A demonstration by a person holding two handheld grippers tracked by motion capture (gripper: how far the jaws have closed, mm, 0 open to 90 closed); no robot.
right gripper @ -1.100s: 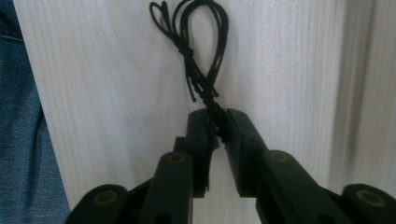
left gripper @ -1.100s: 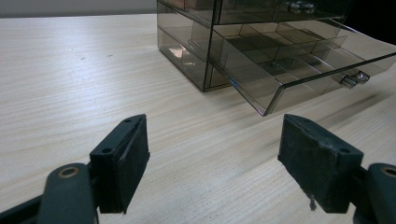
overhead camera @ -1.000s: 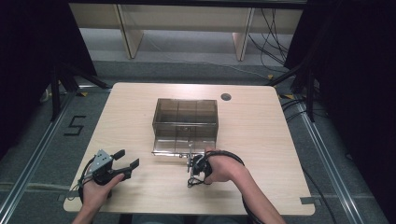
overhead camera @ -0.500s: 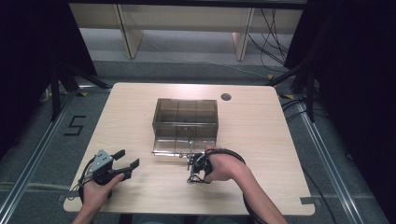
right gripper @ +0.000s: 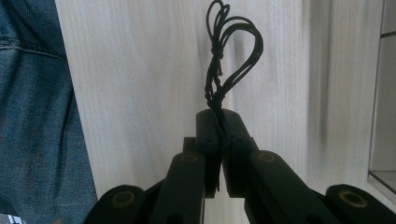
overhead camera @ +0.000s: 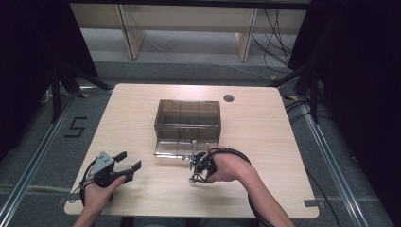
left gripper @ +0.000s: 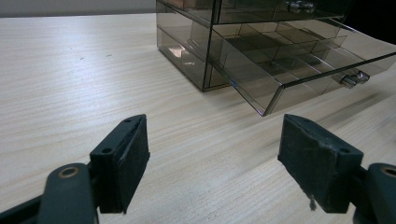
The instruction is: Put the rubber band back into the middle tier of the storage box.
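Note:
A smoky clear drawer cabinet (overhead camera: 187,116) stands mid-table, its bottom drawer (overhead camera: 182,147) pulled out toward me. Just in front of that drawer, my right gripper (overhead camera: 194,173) points down at the table. In the right gripper view the gripper (right gripper: 220,116) is shut on a thin black looped cord (right gripper: 233,51), which hangs over the wood. My left gripper (overhead camera: 130,161) rests at the front left, open, well apart from the cabinet. The left gripper view shows its pads (left gripper: 122,163) wide apart with bare table between them, and the open drawer (left gripper: 299,65) and its knob (left gripper: 353,78) ahead.
A round cable hole (overhead camera: 229,98) sits at the table's (overhead camera: 283,142) back right. In the right gripper view, the person's jeans (right gripper: 37,116) lie past the table's front edge. Dark stands and floor cables flank the table.

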